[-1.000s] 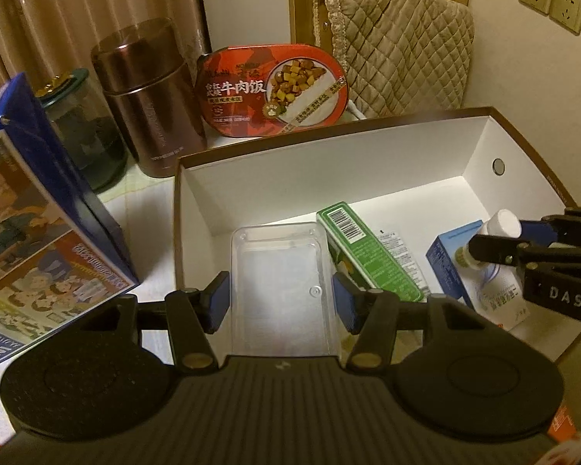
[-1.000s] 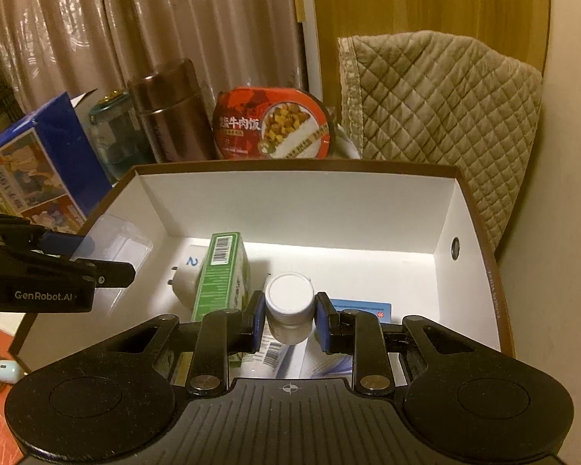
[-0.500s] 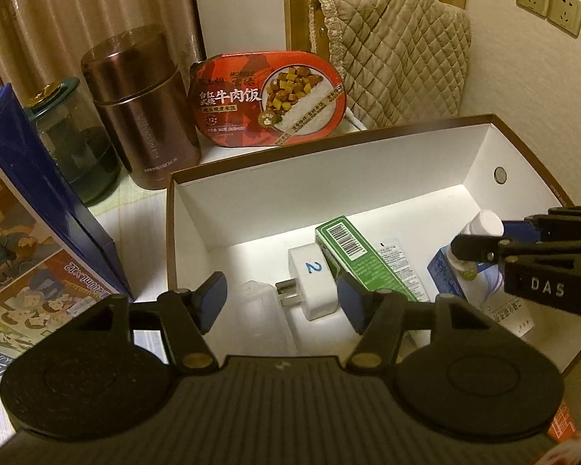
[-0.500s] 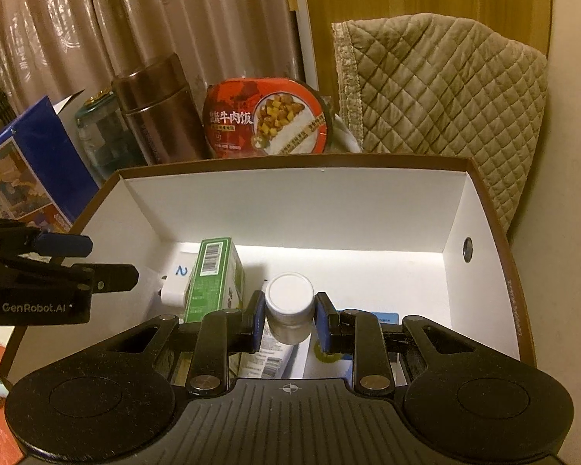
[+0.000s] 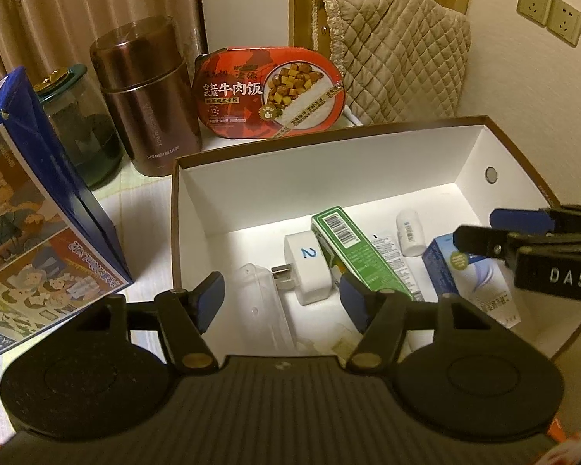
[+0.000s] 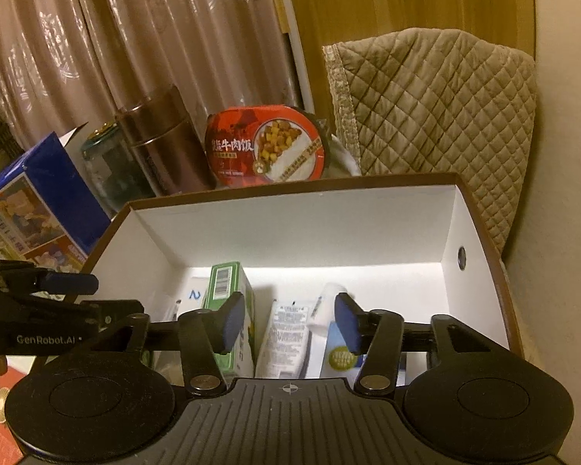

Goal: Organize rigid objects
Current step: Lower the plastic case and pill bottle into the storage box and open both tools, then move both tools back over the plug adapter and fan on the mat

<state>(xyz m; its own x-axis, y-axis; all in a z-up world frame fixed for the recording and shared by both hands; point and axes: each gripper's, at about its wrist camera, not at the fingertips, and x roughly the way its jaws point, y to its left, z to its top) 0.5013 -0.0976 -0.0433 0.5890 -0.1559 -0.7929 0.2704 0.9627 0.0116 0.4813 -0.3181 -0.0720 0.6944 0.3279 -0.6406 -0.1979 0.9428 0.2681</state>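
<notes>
Released from the right gripper (image 6: 288,323), the white bottle (image 5: 409,231) lies flat, cap nearest.

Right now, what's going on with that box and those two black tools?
A person is sorting small household items into a brown box with white inside walls. Both tools are open and hold nothing: the left hand-held gripper hovers over a clear plastic case and a white plug marked 2, and the right hand-held gripper hangs above a small white bottle lying on its side. A green carton and a blue-and-white carton lie in the box too.
</notes>
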